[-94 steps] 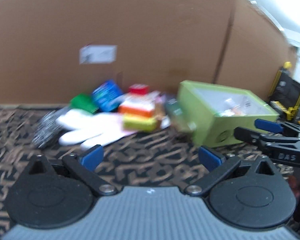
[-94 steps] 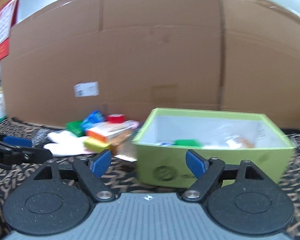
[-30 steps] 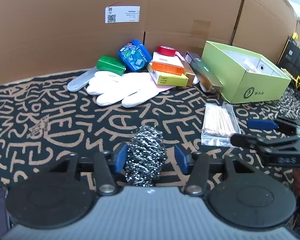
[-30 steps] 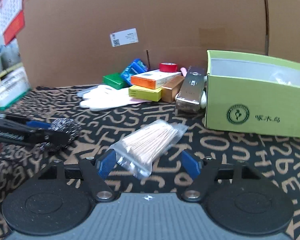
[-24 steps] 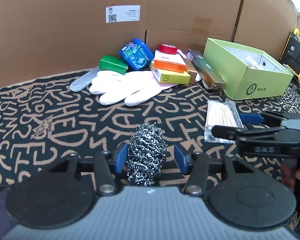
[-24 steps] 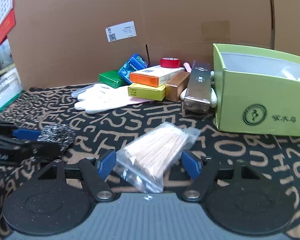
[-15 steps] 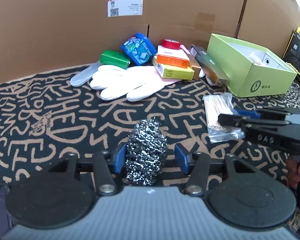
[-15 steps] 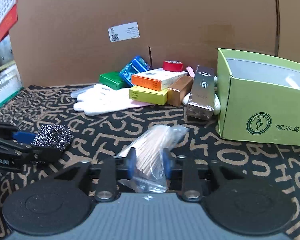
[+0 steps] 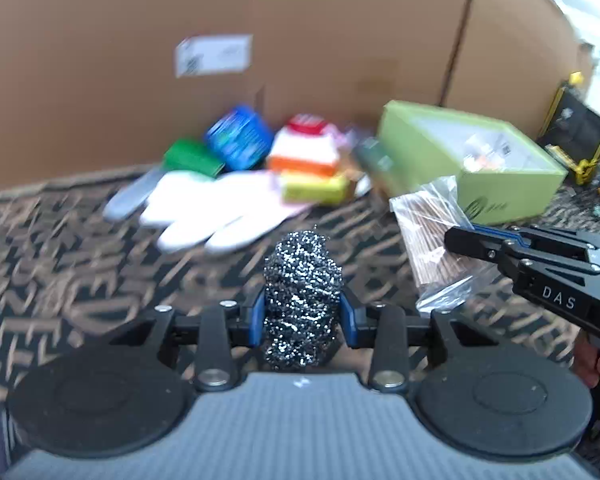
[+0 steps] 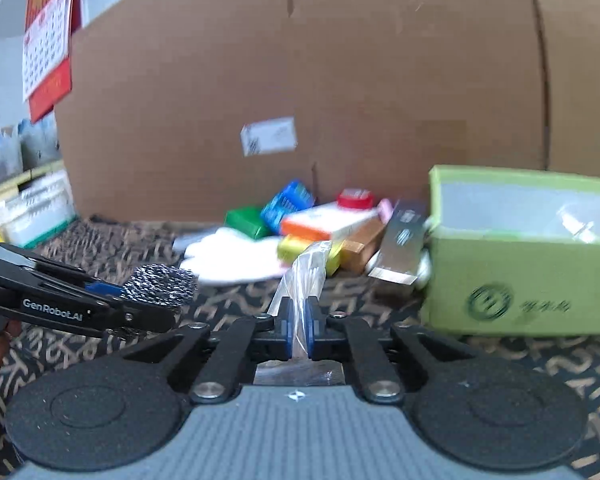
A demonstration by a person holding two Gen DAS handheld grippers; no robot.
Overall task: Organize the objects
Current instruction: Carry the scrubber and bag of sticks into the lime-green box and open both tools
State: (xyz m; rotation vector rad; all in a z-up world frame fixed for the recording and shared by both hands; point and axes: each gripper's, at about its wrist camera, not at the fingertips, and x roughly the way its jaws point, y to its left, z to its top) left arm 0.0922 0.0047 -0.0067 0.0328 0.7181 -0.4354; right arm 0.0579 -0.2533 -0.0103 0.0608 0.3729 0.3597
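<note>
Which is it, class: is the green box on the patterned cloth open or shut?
Open. The green box has no lid on top; its pale inner walls and some small items inside show from above, and the right wrist view also looks in over its front wall.

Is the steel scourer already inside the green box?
No: the steel scourer is squeezed between the left tongs, well short of the green box.

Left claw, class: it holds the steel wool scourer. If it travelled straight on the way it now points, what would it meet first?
Probably the white glove lying on the patterned cloth, just beyond the steel wool scourer gripped in the left claw. The picture is blurred, so depth is uncertain; it might touch the cloth first.
</note>
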